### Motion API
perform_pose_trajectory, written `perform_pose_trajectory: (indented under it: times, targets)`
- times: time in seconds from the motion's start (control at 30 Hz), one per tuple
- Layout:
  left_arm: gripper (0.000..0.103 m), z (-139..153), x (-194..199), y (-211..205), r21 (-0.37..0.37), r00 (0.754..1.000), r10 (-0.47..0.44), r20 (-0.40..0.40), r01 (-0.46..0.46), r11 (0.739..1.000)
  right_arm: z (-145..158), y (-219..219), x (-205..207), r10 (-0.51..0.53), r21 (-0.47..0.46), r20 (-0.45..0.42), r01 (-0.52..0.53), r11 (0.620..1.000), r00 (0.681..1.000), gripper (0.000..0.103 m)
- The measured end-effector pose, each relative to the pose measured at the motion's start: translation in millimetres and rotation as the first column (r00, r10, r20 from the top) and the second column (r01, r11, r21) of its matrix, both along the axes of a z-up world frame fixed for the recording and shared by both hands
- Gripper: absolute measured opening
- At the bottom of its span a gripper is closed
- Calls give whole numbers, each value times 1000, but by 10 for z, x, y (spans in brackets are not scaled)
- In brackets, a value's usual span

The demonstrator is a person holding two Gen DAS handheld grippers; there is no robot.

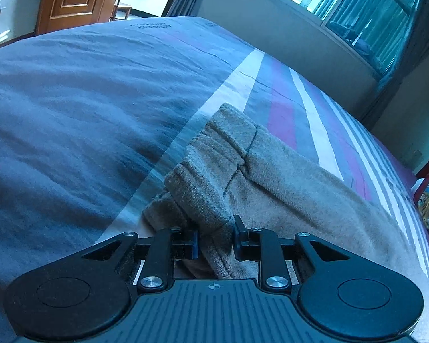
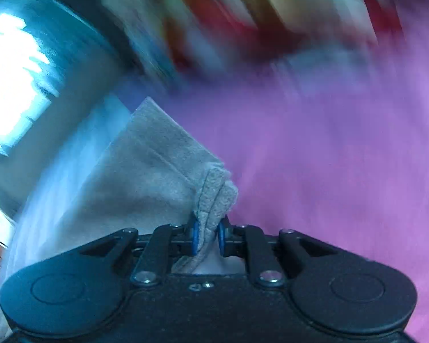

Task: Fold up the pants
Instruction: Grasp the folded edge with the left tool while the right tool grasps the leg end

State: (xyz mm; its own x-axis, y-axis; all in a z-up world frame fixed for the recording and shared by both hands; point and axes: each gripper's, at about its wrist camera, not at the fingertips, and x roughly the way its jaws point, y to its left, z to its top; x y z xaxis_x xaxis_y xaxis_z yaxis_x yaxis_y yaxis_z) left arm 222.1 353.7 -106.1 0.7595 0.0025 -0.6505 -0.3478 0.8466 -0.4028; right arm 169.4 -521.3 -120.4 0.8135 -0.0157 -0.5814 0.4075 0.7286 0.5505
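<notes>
Tan fleece pants: on striped grey bedspread, near-right; left gripper clamped on waistband bunch, right gripper pinching doubled hem, view blurred; approx. mid-fold, final folds & flattening remain.

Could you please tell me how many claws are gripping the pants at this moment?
2. The left claw pinches a bunched fold of the beige pants near the elastic waistband, over the striped bedspread. The right claw clamps a layered hem edge.
</notes>
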Motion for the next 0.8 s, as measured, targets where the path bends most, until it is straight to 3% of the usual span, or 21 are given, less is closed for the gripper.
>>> perform_pose_trajectory:
  times: [0.27,0.47,0.6,0.7,0.8]
  targets:
    - [26,69,-312,-66,36,996,1,91,-5,999,64,80,-215,37,-57,41,-35,998,998,30]
    - [30,205,-627,-285,94,986,9,164,-25,995,71,-24,-284,35,68,96,-41,997,995,48]
    - [33,145,-601,-361,96,992,6,130,-18,995,5,-86,-252,-36,165,118,16,986,992,48]
    - [58,39,-552,-415,103,996,19,88,-28,994,-19,-113,-208,-53,183,121,30,983,991,44]
    - [61,-61,-518,-437,111,998,29,47,-34,993,-51,-132,-179,-47,178,113,26,984,992,35]
